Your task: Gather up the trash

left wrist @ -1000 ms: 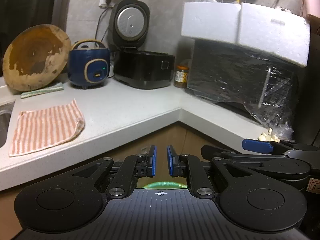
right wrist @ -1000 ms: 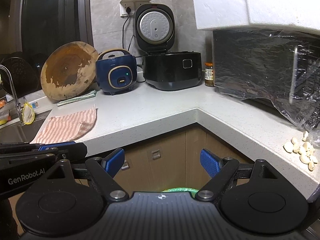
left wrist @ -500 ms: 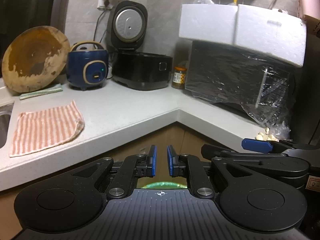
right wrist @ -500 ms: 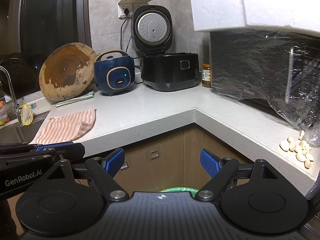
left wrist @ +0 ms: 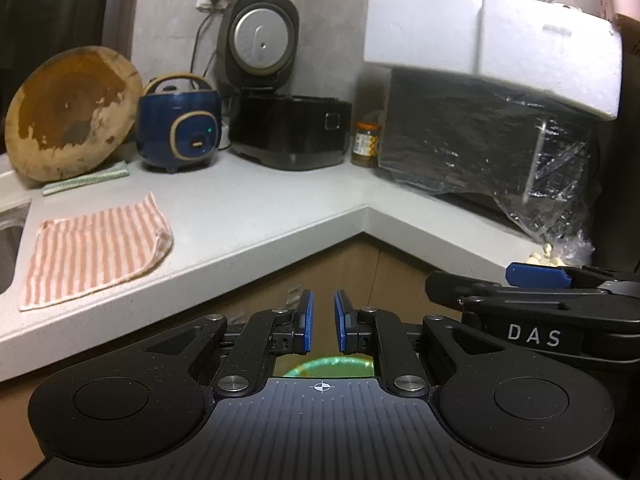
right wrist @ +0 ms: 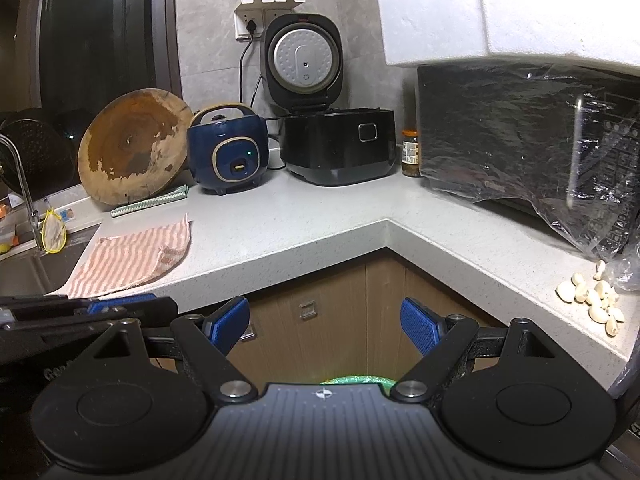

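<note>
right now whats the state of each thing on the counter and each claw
black rice cooker: lid up
blue rice cooker: lid shut, green light on
striped cloth: lying flat, one corner folded
cutting board: leaning on edge
jar: upright, capped
garlic cloves: loose pile
left claw: narrow gap, empty
right claw: open, empty

Grey L-shaped countertop (right wrist: 304, 216), striped cloth (right wrist: 136, 260), two rice cookers, jar, probably garlic cloves (right wrist: 592, 300)

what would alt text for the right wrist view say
The right gripper, jaws open and empty, points at an L-shaped kitchen counter holding a blue rice cooker, an open black cooker, a striped cloth and garlic cloves.
</note>
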{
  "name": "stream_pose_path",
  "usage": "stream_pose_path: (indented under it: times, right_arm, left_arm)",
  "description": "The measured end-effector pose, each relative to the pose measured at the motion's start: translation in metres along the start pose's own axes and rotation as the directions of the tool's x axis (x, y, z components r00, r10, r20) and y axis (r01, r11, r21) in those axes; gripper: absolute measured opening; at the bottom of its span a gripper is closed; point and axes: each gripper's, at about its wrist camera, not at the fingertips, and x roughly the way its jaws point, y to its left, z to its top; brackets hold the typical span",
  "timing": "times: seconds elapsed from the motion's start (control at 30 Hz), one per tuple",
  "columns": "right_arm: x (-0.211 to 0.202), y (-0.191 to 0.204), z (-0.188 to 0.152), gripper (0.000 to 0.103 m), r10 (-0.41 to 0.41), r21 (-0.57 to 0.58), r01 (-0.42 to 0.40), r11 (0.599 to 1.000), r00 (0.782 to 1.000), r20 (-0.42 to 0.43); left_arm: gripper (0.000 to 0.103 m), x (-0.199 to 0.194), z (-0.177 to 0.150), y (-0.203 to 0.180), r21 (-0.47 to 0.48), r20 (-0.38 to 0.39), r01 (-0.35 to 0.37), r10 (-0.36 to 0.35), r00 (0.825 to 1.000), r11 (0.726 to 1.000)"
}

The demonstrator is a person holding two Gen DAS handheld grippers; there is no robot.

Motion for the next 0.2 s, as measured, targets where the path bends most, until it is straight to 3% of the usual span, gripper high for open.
stream_pose_path:
  times: [0.2]
  right_arm:
    - [0.021,0.002,0.002,0.084,0.011,0.015,-0.01,1.0,0.999,-0.032]
  left_arm:
    - [0.015,0.026,0.008,0.015,-0.029,-0.039,0.003,-0.004,0.999,1.0]
